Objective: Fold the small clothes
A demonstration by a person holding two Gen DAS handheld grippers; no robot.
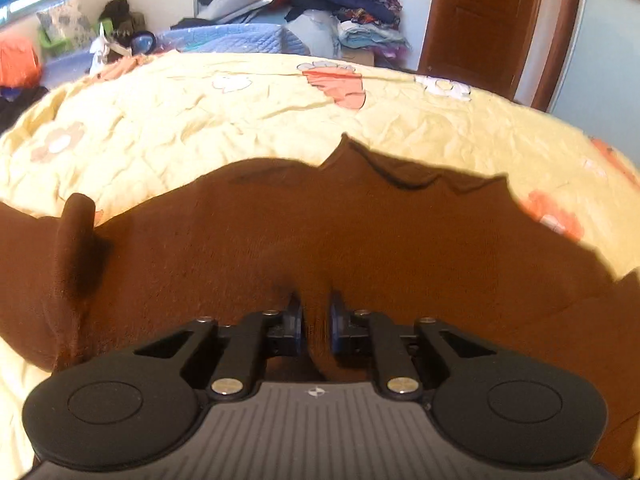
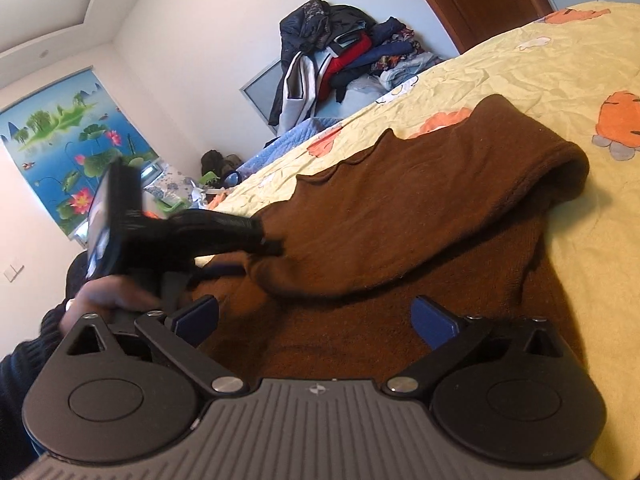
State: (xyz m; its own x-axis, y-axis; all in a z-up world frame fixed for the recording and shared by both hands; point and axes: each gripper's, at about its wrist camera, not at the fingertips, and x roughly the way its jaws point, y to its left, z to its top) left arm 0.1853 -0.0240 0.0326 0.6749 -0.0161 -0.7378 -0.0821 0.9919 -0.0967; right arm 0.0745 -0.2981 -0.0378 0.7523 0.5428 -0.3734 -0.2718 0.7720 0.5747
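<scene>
The left tool [image 1: 316, 318] pinches a fold of the soft brown knitted garment [image 1: 320, 236] lying on the crinkled yellow flower-printed bed cover [image 1: 240, 120], while the right tool [image 2: 316, 320] stands released above it.

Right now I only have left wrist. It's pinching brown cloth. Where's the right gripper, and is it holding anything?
Observer: The right gripper is open, its jaws spread over the brown garment, gripping nothing.
Operator: Is my pinch lifting a layer or just bunching it?
Observer: From the right wrist view, the left gripper holds an upper layer of the garment lifted over a lower layer that lies flat.
Operator: Does that layer end anywhere?
Observer: Its far end is a rounded, open fold resting on the yellow bedspread.
</scene>
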